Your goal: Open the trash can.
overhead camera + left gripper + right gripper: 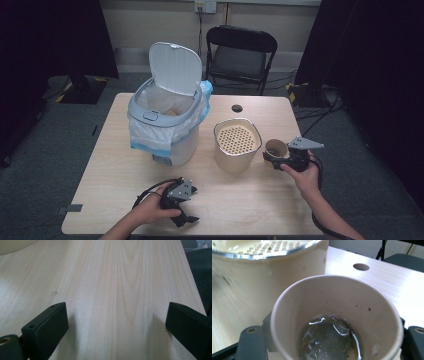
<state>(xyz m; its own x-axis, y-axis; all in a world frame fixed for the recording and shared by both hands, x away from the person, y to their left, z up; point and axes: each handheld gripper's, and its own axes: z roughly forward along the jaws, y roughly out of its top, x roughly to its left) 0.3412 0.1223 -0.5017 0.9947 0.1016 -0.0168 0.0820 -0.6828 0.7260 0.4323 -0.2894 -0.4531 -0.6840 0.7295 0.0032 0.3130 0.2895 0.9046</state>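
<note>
Both forearms are bare, no sleeves in sight. Each hand carries a black two-jaw tool. The left gripper (186,212) has a small grey three-cornered plate on top dotted with screws, and a black cable loops out behind it. Its jaws are flat black blocks, each with small round holes — a brass-coloured fitting sits at one base. The right gripper (274,159) wears a similar grey plate, its cable trailing back along the arm.

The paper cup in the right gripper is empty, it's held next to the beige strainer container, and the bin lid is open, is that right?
Not quite: the paper cup is not empty. The right gripper view shows liquid and a wet tea bag at its bottom. The right gripper does hold it beside the beige strainer container, and the bin lid is open.
</note>
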